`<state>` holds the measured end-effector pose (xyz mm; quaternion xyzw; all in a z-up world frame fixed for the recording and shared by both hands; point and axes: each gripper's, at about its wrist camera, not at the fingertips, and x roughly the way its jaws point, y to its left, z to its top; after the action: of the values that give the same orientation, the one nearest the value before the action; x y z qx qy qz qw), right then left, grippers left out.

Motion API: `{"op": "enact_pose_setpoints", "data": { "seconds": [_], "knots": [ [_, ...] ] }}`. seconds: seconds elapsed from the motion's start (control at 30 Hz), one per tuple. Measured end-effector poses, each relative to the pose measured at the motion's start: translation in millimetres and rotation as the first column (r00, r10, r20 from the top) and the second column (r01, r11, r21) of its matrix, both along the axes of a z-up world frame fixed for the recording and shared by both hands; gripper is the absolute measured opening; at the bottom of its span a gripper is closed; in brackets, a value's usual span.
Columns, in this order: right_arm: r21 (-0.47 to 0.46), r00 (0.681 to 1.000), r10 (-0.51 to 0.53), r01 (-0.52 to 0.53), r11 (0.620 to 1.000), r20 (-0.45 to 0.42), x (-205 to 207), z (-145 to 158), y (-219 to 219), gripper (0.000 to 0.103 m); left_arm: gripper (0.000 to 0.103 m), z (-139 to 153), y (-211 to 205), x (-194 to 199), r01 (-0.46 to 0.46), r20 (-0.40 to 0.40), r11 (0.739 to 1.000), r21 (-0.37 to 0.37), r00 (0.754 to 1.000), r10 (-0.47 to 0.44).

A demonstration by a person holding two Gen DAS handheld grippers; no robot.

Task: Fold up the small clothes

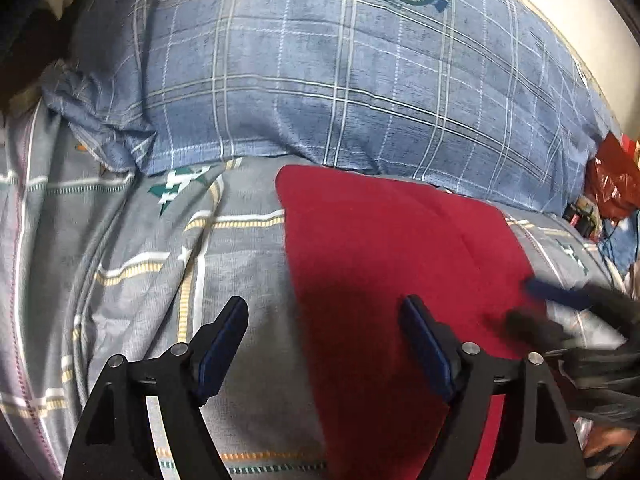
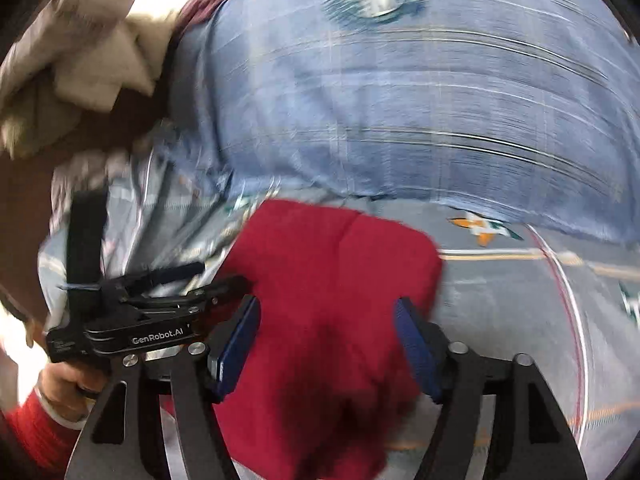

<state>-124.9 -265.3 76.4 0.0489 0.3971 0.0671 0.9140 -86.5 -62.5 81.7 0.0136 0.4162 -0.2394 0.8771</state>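
A red garment (image 1: 384, 248) lies flat and folded on the grey patterned bedsheet (image 1: 132, 248). My left gripper (image 1: 324, 312) is open and empty, straddling the garment's left edge just above it. My right gripper (image 2: 326, 312) is open and empty above the garment (image 2: 332, 280); this view is motion-blurred. The right gripper also shows blurred at the garment's right edge in the left wrist view (image 1: 532, 300). The left gripper (image 2: 216, 276) shows in the right wrist view at the garment's left side.
A blue plaid pillow (image 1: 320, 72) with a round crest lies behind the garment. A red plastic bag (image 1: 616, 176) and clutter sit at the far right. A beige cloth pile (image 2: 80, 52) lies at the upper left of the right wrist view.
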Motion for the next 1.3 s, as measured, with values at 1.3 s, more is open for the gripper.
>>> {"op": "enact_pose_setpoints", "data": {
  "seconds": [1.3],
  "knots": [
    [0.047,0.971,-0.240,0.239,0.970,0.021,-68.1,1.2,11.9,0.086,0.082,44.3,30.7,-104.6,-0.086,0.215,0.994,0.070,0.974,0.069]
  ]
}}
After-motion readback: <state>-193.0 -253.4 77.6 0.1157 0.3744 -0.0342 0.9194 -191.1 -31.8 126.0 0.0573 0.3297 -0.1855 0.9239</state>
